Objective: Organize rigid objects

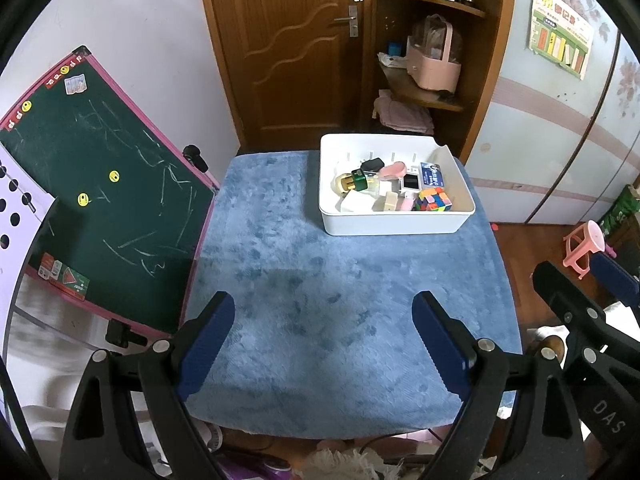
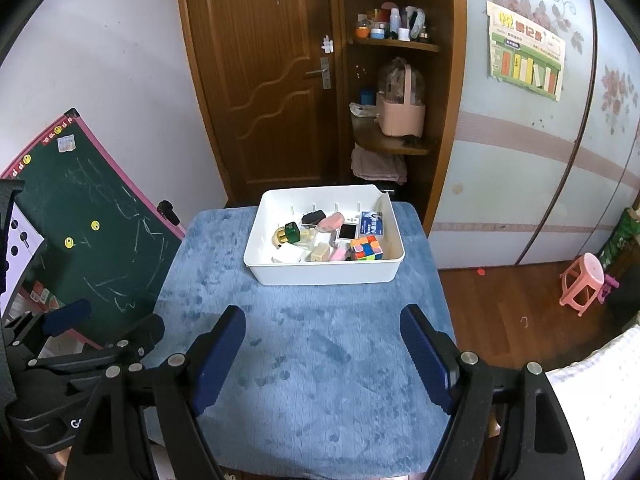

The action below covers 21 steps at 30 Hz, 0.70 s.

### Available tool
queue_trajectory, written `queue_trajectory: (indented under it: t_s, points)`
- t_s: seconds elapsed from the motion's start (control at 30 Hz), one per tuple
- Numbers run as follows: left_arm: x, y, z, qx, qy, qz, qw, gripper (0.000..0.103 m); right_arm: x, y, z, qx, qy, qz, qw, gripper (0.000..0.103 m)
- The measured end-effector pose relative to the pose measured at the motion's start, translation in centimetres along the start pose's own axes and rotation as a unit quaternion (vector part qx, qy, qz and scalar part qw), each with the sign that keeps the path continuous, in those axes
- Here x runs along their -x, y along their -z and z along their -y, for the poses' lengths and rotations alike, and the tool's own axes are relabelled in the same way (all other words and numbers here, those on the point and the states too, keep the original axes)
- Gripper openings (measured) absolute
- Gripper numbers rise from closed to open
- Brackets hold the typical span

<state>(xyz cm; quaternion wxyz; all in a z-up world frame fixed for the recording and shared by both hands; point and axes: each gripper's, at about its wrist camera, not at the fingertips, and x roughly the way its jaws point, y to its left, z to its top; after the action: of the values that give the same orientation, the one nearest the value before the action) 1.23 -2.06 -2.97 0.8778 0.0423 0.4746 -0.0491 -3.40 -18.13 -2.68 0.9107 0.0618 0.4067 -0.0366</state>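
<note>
A white plastic bin [image 1: 394, 225] stands at the far right of the blue-covered table [image 1: 320, 300]; it also shows in the right wrist view [image 2: 326, 274]. Inside lie several small items: a Rubik's cube [image 1: 433, 200] [image 2: 366, 249], a green and gold bottle [image 1: 353, 181] [image 2: 287, 234], a blue card box [image 1: 432, 174], a pink piece [image 1: 394, 171], white blocks. My left gripper [image 1: 326, 308] is open and empty above the near table. My right gripper [image 2: 323, 320] is open and empty, short of the bin. The right gripper [image 1: 592, 280] shows at the left view's right edge.
A green chalkboard with pink frame [image 1: 100, 200] leans by the table's left edge. A wooden door [image 1: 292, 52] and shelf unit [image 1: 432, 40] stand behind. A pink stool [image 2: 582, 282] sits on the wooden floor at right. A wardrobe [image 2: 540, 140] lines the right wall.
</note>
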Motion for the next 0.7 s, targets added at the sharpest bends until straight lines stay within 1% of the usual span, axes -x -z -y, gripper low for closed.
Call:
queue_trajectory:
  t_s: [0.7]
  points:
    - [-0.15,0.10,-0.23,-0.001,-0.001,-0.002,1.0000,0.092,-0.19,-0.32,0.20,-0.004,-0.004,-0.003,1.000,0.080]
